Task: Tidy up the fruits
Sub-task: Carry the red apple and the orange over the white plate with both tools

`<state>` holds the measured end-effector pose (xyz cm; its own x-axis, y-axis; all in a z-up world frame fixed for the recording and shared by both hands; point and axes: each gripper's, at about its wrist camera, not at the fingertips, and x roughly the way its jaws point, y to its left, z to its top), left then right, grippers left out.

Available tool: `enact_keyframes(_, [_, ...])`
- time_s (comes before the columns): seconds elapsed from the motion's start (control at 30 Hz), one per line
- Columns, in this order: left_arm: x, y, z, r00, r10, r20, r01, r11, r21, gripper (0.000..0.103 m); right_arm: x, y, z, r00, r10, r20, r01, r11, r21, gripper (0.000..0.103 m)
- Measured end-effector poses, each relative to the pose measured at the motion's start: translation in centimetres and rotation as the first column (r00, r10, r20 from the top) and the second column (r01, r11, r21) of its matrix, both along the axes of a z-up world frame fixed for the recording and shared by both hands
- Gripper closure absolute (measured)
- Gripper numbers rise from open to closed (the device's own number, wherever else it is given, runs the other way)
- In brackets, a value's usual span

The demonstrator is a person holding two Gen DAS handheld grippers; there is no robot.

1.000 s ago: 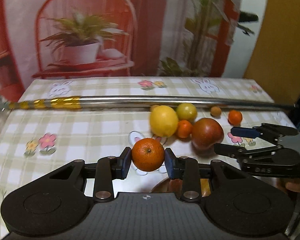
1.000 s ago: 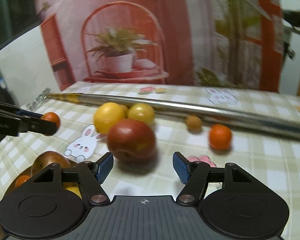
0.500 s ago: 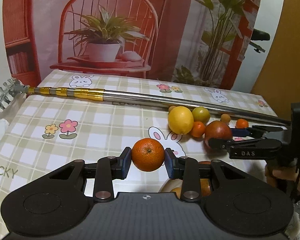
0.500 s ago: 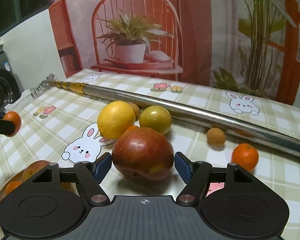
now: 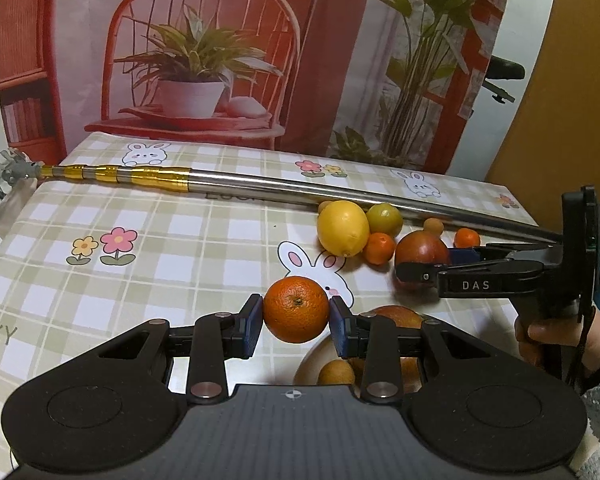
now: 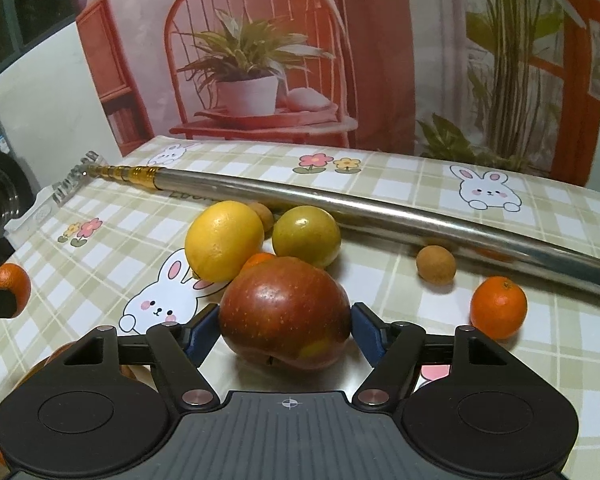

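My right tongs (image 6: 285, 330) have slid up around the red apple (image 6: 284, 312) on the table, jaws still not quite touching it, so I should squeeze slowly, while my left tongs (image 5: 296, 324) hold the orange (image 5: 296, 309) above the plate (image 5: 306, 368).
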<state>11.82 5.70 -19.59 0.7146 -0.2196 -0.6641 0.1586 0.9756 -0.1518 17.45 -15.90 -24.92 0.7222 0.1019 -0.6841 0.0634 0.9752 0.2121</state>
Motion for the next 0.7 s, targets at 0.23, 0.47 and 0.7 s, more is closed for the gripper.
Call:
enact_keyframes(0.23, [-0.5,-0.6,-0.5,1.0,-0.029,-0.011,0.029,1.0,-0.008,0.065,-2.0,0.1,0.4,0.999,-0.037,0.009,0.037,0.999,0.016,0.037])
enact_keyframes(0.47, [-1.3,-0.9,-0.5,0.999,-0.053,-0.014,0.053,0.999,-0.015,0.065,-4.6,-0.1,1.8,0.995,-0.089,0.051,0.086,0.994,0.062,0.037])
enact_keyframes(0.7, [-2.4,-0.7,0.0,0.998,-0.055,-0.004,0.055,0.998,-0.037,0.066,-7.2,0.7,3.9,0.99,-0.111,0.091,0.104,0.991,0.087,0.037])
